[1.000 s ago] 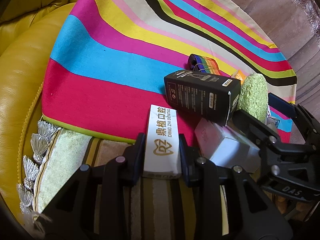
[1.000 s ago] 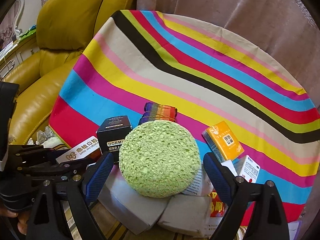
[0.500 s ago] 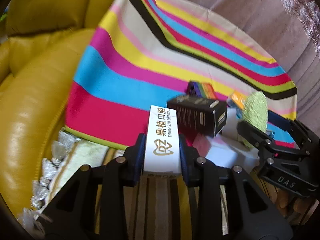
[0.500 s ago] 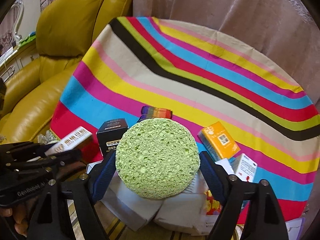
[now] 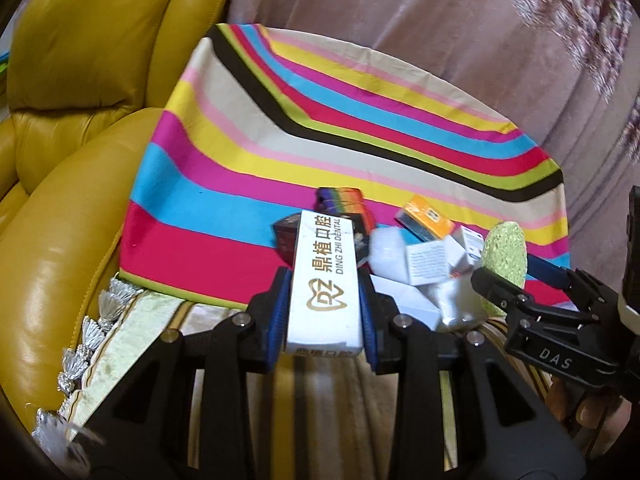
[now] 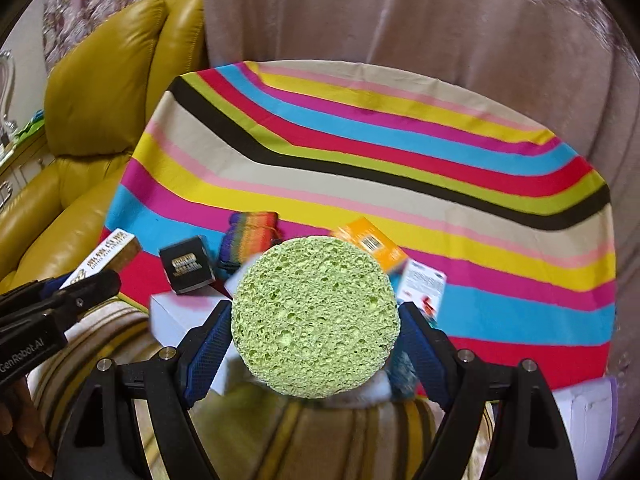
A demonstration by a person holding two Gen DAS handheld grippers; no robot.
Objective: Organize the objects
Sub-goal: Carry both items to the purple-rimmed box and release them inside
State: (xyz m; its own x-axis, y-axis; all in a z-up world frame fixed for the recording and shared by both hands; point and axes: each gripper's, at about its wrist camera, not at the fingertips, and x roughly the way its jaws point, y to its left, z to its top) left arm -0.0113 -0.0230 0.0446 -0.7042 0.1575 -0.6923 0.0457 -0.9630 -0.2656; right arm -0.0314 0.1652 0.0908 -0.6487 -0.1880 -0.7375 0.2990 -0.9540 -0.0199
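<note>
My left gripper [image 5: 325,304] is shut on a white Ding Zhi Dental box [image 5: 325,280] and holds it above the near edge of the striped cloth [image 5: 248,152]. My right gripper [image 6: 316,332] is shut on a round green sponge [image 6: 316,320], lifted above the pile. In the left wrist view the sponge [image 5: 505,254] shows edge-on at the right. On the cloth lie a black box [image 6: 187,266], a rainbow cloth roll [image 6: 250,234], an orange box [image 6: 370,242] and white boxes [image 5: 428,260].
A yellow leather sofa [image 5: 68,160] stands at the left. A pinkish curtain [image 6: 400,20] hangs behind the striped cloth. A fringed striped cover [image 5: 120,332] lies under the near side. White paper [image 6: 588,416] lies at the lower right.
Both grippers have lifted and drawn back with their loads. The white box has risen off the cloth edge, and the sponge has risen off the white boxes.
</note>
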